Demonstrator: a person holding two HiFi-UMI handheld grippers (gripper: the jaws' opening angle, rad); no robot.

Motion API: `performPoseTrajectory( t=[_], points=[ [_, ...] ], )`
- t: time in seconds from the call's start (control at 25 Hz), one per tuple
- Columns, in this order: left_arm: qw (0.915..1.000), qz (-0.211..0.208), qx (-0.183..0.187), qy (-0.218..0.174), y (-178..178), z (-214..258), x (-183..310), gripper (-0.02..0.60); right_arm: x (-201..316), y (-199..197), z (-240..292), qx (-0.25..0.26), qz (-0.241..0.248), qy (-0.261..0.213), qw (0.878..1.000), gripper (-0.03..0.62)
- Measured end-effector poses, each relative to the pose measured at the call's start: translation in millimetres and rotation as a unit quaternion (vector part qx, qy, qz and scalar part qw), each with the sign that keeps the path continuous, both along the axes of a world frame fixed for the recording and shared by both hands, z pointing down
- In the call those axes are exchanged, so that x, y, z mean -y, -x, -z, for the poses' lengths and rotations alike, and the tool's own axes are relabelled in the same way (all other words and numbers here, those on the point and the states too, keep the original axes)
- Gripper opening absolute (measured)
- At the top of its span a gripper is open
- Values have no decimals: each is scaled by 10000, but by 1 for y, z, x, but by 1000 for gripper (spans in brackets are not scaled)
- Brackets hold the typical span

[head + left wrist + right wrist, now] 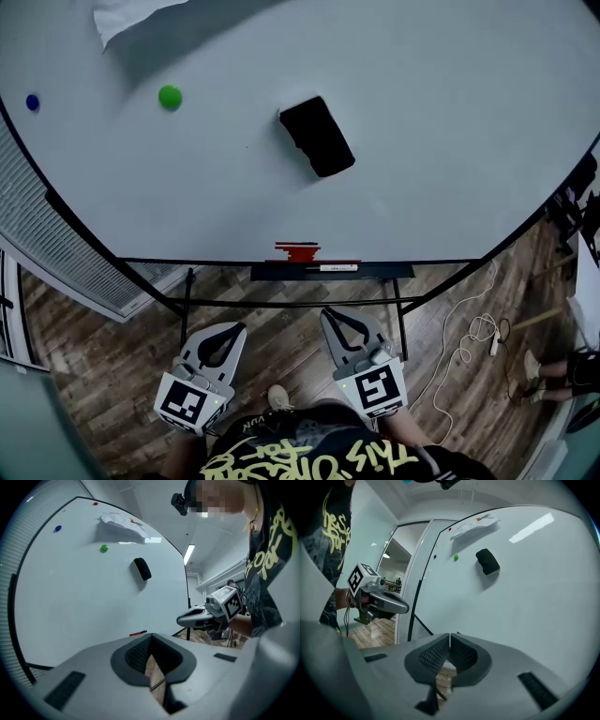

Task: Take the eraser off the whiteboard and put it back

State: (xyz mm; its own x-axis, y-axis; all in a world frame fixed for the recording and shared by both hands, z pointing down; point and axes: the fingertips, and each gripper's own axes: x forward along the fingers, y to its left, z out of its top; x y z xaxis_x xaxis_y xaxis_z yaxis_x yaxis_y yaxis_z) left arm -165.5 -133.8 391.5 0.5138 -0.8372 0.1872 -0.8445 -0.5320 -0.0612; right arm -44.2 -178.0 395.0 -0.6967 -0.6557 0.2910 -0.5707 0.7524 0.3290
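Fingers (133, 656) of my left gripper (151, 635) meet at the tips with nothing between them. Right gripper (450, 634) is the same: pads together, empty. I hold both low in front of me over the wood floor (281, 342), well apart from the whiteboard (441, 141). Eraser (317, 136), black, sits tilted on the board face near its middle, untouched. Green magnet (170, 97) is left of it, blue magnet (33, 102) is by the left edge, and a paper sheet (127, 17) is near the top edge, left part. Tray (394, 272) under the bottom edge carries a red marker (297, 251) and a white marker (333, 268). White cable (464, 342) loops on the floor at right; a slatted panel (56, 244) stands left of the board. Only the left gripper view shows a ceiling light strip (189, 554) and a red magnet (95, 503) at the top edge. Only the right gripper view shows an opening (396, 566) onto another lit room.
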Motion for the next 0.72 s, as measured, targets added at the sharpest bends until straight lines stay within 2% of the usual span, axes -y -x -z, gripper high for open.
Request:
performPoseTrajectory(
  t=[0.32, 0.72],
  points=[
    [10000, -78, -38, 36, 0, -3, 7, 8, 17, -3, 21, -145, -150, -347, 9992, 11],
    [9998, 146, -110, -49, 4, 6, 14, 8, 44, -7, 63, -268, -143, -867, 9958, 12]
  ],
)
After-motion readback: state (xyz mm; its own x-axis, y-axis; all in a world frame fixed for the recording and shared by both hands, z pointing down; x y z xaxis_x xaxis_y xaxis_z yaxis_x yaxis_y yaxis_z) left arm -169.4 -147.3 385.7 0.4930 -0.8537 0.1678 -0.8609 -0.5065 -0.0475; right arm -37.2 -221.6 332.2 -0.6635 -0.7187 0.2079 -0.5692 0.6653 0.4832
